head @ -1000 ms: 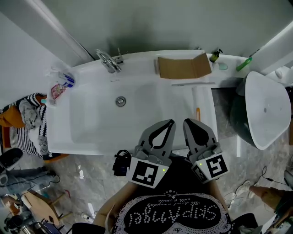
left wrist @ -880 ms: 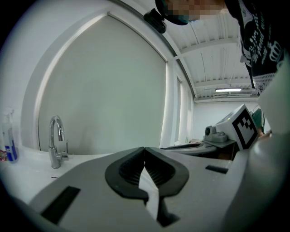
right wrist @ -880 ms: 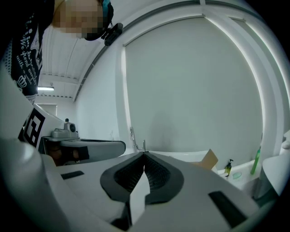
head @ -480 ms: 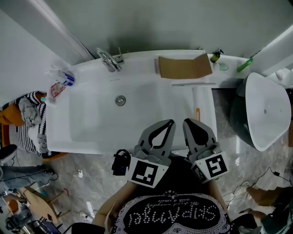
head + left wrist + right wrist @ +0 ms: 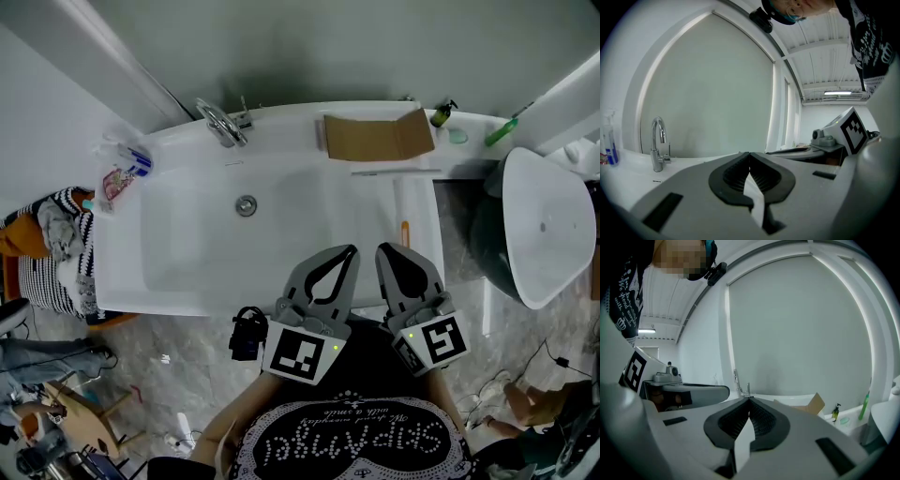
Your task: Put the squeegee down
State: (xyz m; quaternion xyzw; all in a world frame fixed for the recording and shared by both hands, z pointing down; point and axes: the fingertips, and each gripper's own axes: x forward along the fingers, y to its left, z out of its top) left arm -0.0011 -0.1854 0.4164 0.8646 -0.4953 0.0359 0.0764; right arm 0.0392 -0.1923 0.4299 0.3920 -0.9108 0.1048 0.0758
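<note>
The squeegee [image 5: 405, 199] lies flat on the right ledge of the white bathtub [image 5: 178, 281], its thin blade bar across the top and its white handle ending in an orange tip toward me. Nothing holds it. My left gripper [image 5: 351, 249] and right gripper [image 5: 382, 247] hover side by side over the tub's near rim, just short of the orange tip. Both are shut with nothing between the jaws. In the left gripper view the left gripper [image 5: 749, 153] shows its jaws pressed together; in the right gripper view the right gripper [image 5: 749, 399] shows the same.
A folded cardboard piece [image 5: 375, 138] lies on the tub's far ledge, with a chrome faucet [image 5: 220, 125] at the far left and a drain [image 5: 246, 205] in the tub floor. A white basin [image 5: 544, 225] stands at the right. Clothes [image 5: 56, 248] are piled at the left.
Both grippers stay where they were, shut. Only a person at the lower left edge of the floor has shifted.
</note>
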